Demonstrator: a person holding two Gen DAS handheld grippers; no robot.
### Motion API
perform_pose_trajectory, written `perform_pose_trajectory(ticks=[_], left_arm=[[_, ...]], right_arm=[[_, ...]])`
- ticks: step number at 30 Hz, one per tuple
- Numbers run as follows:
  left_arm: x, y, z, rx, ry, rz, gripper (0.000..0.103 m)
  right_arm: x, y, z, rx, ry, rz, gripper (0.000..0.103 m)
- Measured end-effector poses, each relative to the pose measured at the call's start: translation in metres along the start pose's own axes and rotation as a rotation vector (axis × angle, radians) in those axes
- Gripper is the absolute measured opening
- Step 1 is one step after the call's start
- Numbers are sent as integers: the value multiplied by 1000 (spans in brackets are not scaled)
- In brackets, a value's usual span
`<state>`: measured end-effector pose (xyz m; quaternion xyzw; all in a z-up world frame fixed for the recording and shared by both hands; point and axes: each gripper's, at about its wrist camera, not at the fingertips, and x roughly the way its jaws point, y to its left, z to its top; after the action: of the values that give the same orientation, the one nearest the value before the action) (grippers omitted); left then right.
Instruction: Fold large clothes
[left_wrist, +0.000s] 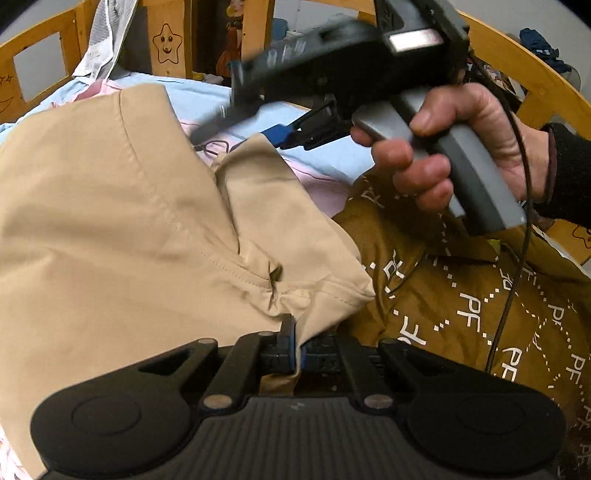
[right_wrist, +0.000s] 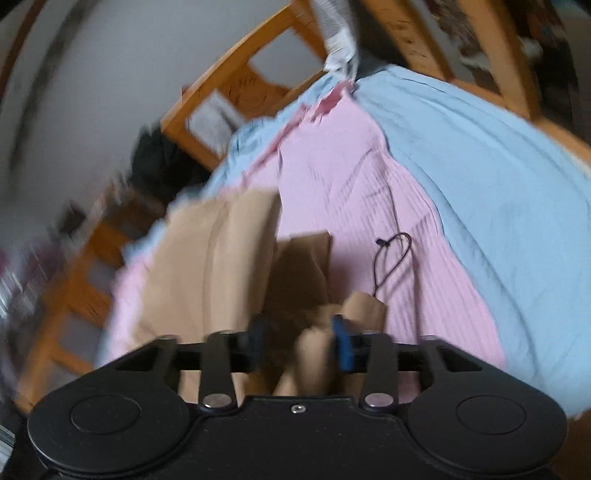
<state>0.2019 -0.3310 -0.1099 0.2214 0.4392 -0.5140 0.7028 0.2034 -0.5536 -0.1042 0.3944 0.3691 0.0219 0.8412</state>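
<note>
Pink-and-blue bed sheet (right_wrist: 332, 177) beneath, wooden bed frame (right_wrist: 236, 74) behind. Left gripper (left_wrist: 295, 347) clamped on hem of tan garment (left_wrist: 110, 206), which spreads ahead and leftward. Right gripper (right_wrist: 301, 332) parted, bunched tan fabric between fingers, pinch unclear through blur. Right hand (left_wrist: 461, 147) on handle.

Right wrist view motion-blurred; tan garment (right_wrist: 221, 258) edges smeared; left gripper (left_wrist: 295, 354) base cut off

Beige garment (left_wrist: 110, 206): smooth matt woven cloth with stitched seams. Bed sheet (right_wrist: 480, 177): pink and pale-blue cloth, finely ribbed; bed frame (left_wrist: 517, 62): varnished wood. Left gripper (left_wrist: 295, 347): matt black plastic body, ribbed top, metal rivets.
</note>
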Motion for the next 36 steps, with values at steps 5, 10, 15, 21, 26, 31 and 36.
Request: perform_pose_trajectory(ticks=[5,10,15,21,26,31,36], left_arm=[[1,0,0,-1,-2,-12,3],[-4,-1,0,9,-6,-24,14],[-27,6,4,-54,-21,-132,37],[-96,31,-6,-129,-184,-67,57],[-127,63,-19,-287,-302,284,73],[-99,114,-46,-549,-200,315,66],[-86,127,-64,-591,-201,267,74]], right_arm=[[1,6,11,56,-9,125,92],[30,33,21,-49,50,63,28],[34,58,17,-247,30,-53,1],[33,50,7,-346,23,-149,0],[48,41,-14,-440,12,-261,0],[37,37,-14,-428,-30,-313,0],[19,88,0,-606,-175,-346,30]])
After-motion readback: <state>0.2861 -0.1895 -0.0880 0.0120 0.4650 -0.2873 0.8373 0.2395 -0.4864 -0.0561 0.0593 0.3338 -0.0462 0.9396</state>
